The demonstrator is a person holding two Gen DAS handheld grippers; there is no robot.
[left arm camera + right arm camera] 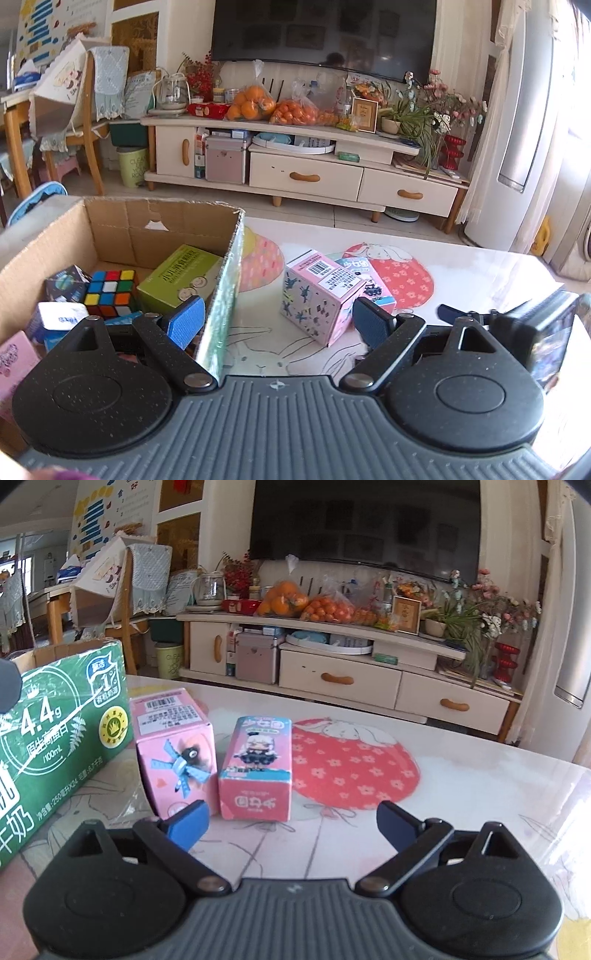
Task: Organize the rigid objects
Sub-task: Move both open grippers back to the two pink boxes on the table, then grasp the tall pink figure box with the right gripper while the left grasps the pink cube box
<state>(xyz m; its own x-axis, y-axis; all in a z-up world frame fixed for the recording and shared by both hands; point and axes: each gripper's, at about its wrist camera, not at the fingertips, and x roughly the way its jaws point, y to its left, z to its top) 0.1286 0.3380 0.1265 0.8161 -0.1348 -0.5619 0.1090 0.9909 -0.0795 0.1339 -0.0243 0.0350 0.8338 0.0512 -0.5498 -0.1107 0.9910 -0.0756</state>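
Lying lengthwise toward the right gripper (291, 821), figure box (256, 766); both grippers' fingers spread, empty

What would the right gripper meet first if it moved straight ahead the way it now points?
Probably the figure box standing just ahead between the open right gripper fingers, slightly left of centre; depth is uncertain.

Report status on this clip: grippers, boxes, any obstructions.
Left gripper and right gripper open, empty. Two pink printed cardboard boxes on the table, outside the brown cardboard carton. Carton wall between left jaws.
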